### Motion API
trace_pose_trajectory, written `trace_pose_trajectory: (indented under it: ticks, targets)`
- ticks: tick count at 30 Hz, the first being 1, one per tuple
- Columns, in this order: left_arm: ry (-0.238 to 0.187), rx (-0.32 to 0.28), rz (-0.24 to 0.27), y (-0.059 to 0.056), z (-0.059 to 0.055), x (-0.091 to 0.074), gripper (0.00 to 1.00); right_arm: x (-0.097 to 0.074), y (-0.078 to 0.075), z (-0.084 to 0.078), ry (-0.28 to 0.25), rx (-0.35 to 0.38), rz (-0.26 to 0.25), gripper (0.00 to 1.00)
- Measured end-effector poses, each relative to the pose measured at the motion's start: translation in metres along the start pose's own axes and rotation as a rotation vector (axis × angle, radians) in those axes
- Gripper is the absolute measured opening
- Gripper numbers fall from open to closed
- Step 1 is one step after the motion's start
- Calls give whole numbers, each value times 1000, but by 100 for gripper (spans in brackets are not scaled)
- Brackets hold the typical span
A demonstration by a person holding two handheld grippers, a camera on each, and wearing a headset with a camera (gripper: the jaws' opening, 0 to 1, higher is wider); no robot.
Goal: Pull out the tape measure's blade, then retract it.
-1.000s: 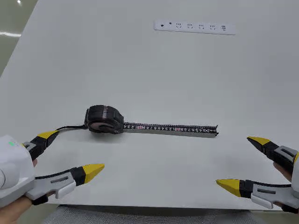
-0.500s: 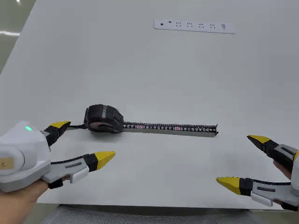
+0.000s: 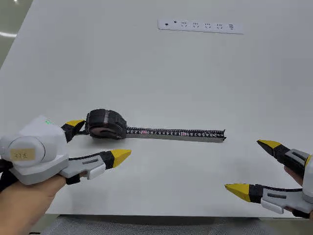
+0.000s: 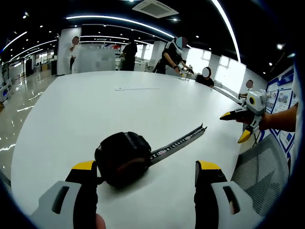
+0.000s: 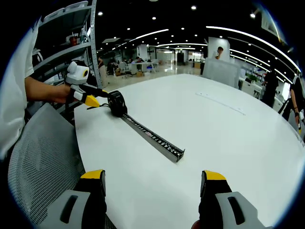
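Head view: case on table, blade lying out flat to its right. Left gripper and right gripper both have jaws apart, the right well clear of the blade tip. Left gripper view: case sits between the spread jaws, not clamped. Right gripper view: blade end ahead, untouched, so pull-out looks done and retract is left.

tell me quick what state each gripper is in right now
Left gripper: open, jaws on either side of the tape measure case, not clamped on it.
Right gripper: open, holding nothing, apart from the extended blade.
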State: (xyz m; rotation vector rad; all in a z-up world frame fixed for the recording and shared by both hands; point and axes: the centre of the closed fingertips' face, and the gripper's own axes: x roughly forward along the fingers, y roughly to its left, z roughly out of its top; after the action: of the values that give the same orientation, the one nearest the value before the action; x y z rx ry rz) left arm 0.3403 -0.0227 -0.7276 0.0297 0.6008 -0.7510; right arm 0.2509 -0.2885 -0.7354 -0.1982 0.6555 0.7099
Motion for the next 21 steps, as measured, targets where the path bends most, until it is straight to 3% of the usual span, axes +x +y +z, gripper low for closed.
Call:
trace_pose_trajectory:
  ticks: [9,12,21]
  targets:
    - [-10,-42,50,3,1,4,80,4,0,2,1,-4,13,78]
    - [-21,-88,85,7,3,6,78,5,0,2,6,-11,18,76]
    - [-18,-108,183,9,4,13,78,12,-8,5,23,-39,43,69]
